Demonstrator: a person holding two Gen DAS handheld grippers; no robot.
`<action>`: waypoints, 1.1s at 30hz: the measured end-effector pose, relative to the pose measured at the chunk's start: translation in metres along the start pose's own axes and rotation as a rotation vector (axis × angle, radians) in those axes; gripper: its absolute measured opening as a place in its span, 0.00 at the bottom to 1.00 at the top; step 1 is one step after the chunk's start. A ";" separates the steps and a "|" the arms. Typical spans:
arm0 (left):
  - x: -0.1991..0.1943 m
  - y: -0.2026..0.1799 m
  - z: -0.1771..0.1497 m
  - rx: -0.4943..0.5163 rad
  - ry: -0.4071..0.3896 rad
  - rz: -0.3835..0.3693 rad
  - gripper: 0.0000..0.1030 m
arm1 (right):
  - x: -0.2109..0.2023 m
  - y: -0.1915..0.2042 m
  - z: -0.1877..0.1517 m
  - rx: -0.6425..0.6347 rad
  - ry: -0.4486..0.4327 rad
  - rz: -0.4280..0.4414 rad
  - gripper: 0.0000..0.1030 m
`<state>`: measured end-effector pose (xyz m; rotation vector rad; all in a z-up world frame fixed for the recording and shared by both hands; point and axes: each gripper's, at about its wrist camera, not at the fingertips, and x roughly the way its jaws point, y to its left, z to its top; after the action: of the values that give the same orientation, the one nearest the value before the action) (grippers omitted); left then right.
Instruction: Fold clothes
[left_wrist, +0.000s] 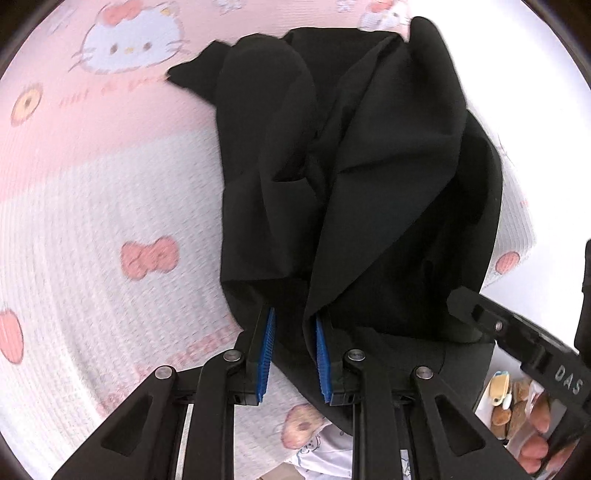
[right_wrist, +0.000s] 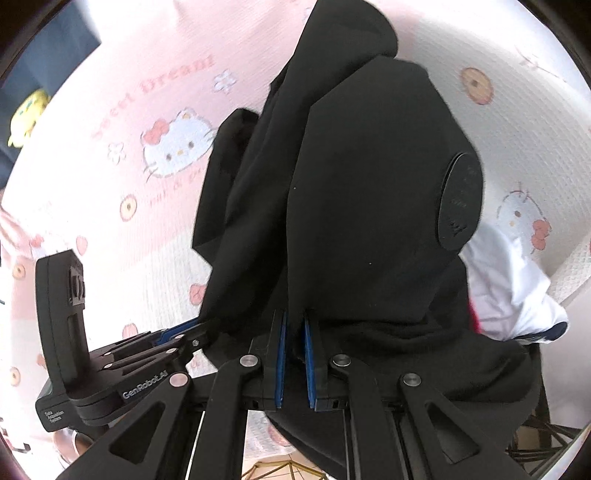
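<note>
Patch (right_wrist: 460, 197) on garment (right_wrist: 369, 221) shows rightward only.

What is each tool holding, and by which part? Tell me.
Both hold the black garment. The left tool pinches its near edge, and the right tool pinches the same edge further along. Which part of the garment this is cannot be told.

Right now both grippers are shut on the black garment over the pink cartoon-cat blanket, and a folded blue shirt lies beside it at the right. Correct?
Not quite. The cloth beside the black garment is white, not blue, and bunched rather than folded; the right wrist view shows it. The rest holds: left gripper and right gripper both pinch the garment over the pink blanket.
</note>
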<state>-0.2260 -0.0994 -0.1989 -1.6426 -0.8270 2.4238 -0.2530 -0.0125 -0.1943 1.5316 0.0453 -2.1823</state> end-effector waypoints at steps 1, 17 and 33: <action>-0.002 0.011 -0.004 -0.014 0.003 -0.002 0.18 | 0.004 0.007 -0.003 -0.006 0.004 0.001 0.08; -0.051 0.095 -0.040 -0.169 -0.088 -0.051 0.19 | 0.086 0.125 -0.042 -0.107 0.066 -0.049 0.01; -0.103 0.073 -0.066 -0.223 -0.238 -0.091 0.67 | 0.010 0.148 -0.067 -0.188 -0.193 -0.103 0.64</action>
<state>-0.1094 -0.1751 -0.1667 -1.3591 -1.2188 2.5746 -0.1382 -0.1287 -0.1938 1.2369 0.2643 -2.3228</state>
